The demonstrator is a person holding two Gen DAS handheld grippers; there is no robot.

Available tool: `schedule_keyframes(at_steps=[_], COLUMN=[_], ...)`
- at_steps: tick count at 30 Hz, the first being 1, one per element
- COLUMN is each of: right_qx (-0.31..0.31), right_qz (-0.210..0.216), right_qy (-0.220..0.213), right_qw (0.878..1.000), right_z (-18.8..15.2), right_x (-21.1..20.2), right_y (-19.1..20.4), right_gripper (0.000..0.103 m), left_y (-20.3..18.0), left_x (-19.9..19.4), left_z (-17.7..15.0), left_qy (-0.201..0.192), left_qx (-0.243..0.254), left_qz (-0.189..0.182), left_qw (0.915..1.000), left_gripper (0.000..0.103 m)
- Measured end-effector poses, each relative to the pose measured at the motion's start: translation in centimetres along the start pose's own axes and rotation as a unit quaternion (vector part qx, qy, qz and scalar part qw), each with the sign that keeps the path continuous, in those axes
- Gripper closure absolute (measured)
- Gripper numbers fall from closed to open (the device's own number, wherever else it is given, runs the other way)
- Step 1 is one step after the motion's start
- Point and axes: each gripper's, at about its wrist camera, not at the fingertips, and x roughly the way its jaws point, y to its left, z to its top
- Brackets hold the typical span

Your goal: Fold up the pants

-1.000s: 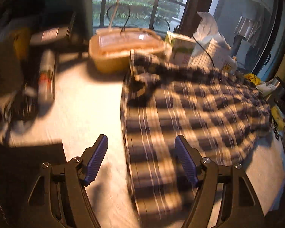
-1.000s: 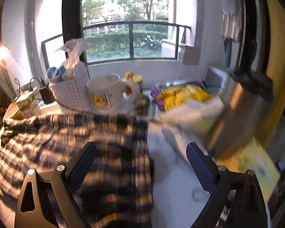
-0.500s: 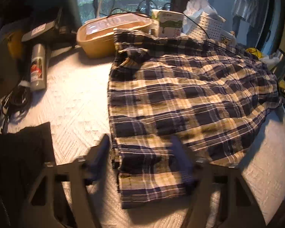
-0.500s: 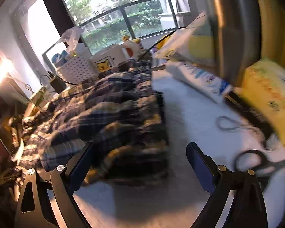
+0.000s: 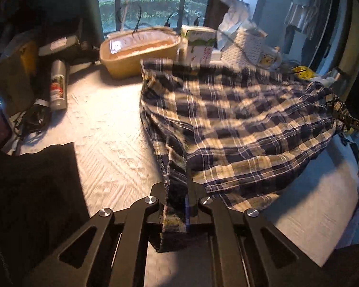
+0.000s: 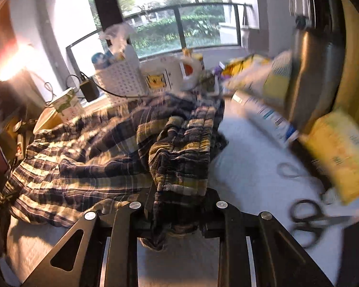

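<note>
Navy and cream plaid pants (image 5: 239,124) lie spread over a white textured cover (image 5: 107,131). My left gripper (image 5: 176,183) is shut on the near leg-end corner, and the cloth rises off the cover there into its jaws. In the right wrist view the same pants (image 6: 95,148) stretch away to the left. Their gathered waistband (image 6: 186,143) is bunched between the jaws of my right gripper (image 6: 179,198), which are closing on it with the pads pressing the fabric. That end is also raised slightly.
A tan lidded tub (image 5: 138,50), a spray can (image 5: 58,83) and a white basket (image 5: 246,45) line the far side. Dark cloth (image 5: 31,186) lies front left. Black scissors (image 6: 308,217), a yellow pack (image 6: 339,153), a tube (image 6: 268,117) and a steel flask (image 6: 316,76) crowd the right.
Both grippers stood open over the pants' edges. They have now closed on the cloth, left on the leg end and right on the waistband, and the fabric has lifted.
</note>
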Motion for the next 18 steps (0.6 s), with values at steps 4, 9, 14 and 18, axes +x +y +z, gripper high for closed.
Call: schedule_keyframes(at_steps=[4,9,14,18], right_qx=[-0.021,-0.034,-0.027,-0.001], right_qz=[-0.008,-0.011,-0.021,-0.048], right_qy=[-0.015,-0.014,0.028,0.048], right_qw=[1.0,0.999,0.999,0.998], right_z=[-0.1,-1.9,-5.1,-6.9], right_x=[-3.7,-6.5,-4.8,-3.4], right_y=[0.2,-0.3,-1.9,-3.8], right_gripper=[0.078,0.078,0.078,0.045], left_y=[-0.8,-0.8,-0.3,1.9], left_x=[-2.3,-2.8,-1.5,-1.6], left_z=[-1.4,-3.8,-6.0,-5.6], left_qy=[0.002,0.024,0.056,0.062], left_qx=[0.011,0.005,-0.002,-0.03], left_qz=[-0.012,-0.026,-0.014,0.025], left_qw=[0.9999,0.9994,0.9983,0.9973], left_gripper=[0.097,0.097,0.091,0.084])
